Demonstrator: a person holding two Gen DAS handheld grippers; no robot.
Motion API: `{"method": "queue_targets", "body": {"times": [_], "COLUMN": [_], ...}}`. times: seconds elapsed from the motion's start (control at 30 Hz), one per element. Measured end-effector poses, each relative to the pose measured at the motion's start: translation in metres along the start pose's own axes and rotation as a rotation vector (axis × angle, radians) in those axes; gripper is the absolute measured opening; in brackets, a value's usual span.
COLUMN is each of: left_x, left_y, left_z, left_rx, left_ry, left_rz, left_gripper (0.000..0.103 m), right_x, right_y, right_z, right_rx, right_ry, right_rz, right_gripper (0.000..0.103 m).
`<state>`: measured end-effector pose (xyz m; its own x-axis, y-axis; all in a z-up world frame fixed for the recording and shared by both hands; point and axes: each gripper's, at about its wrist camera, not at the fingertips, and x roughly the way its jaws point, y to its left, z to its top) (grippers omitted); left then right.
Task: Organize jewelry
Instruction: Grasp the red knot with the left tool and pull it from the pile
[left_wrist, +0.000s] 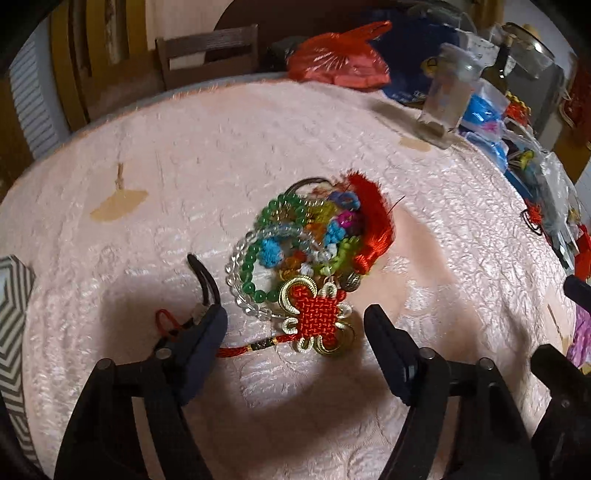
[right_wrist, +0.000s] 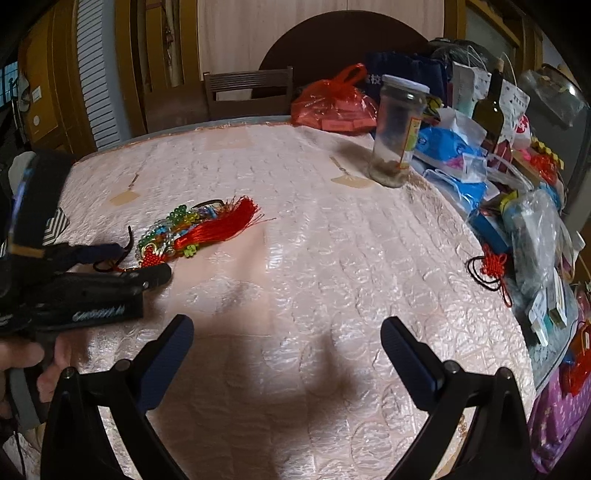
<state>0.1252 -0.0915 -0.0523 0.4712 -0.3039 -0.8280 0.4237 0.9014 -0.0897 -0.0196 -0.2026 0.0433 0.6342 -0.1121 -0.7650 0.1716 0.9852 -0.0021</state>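
Jewelry pile (left_wrist: 314, 251) unsorted on tablecloth (left_wrist: 184, 166); left gripper (left_wrist: 295, 328) spread near knot; right gripper (right_wrist: 286, 339) spread, empty. Sorting remains.

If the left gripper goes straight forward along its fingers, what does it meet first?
Most likely the red knot ornament, lying on the tablecloth just ahead of the open left gripper; the bead bracelets come right behind. Depth is uncertain.

One heap of jewelry (left_wrist: 310, 254), one red Chinese knot (left_wrist: 316, 315) with one red tassel (left_wrist: 373, 221), one glass jar (right_wrist: 400, 131), one dark bottle (right_wrist: 489, 110), one red plastic bag (right_wrist: 332, 101), one wooden chair (right_wrist: 247, 92)
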Motion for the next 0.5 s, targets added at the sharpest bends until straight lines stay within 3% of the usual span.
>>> {"method": "queue_targets", "body": {"times": [0.13,0.17,0.27,0.5], "left_x": [-0.001,-0.003,-0.012,-0.035], "left_y": [-0.007,-0.006,0.004,0.015], "left_z": [-0.008,-0.011,-0.016,-0.038], "left_rx": [0.027,0.019,-0.021,-0.045], "left_ry": [-0.017,-0.030,-0.054,-0.080], "left_rz": [0.037,0.028,-0.016,-0.095], "left_gripper": [0.080,0.073,0.030,0.030], "right_x": [-0.001,-0.001,-0.001,-0.002], "right_y": [0.001,0.001,0.000,0.000], "right_z": [0.000,0.000,0.001,0.001], "right_rx": [-0.003,-0.004,0.002,0.005], "right_ry": [-0.005,-0.006,-0.009,-0.013], "right_rz": [0.003,0.002,0.001,-0.001], "right_gripper": [0.103,0.103,0.103,0.103]}}
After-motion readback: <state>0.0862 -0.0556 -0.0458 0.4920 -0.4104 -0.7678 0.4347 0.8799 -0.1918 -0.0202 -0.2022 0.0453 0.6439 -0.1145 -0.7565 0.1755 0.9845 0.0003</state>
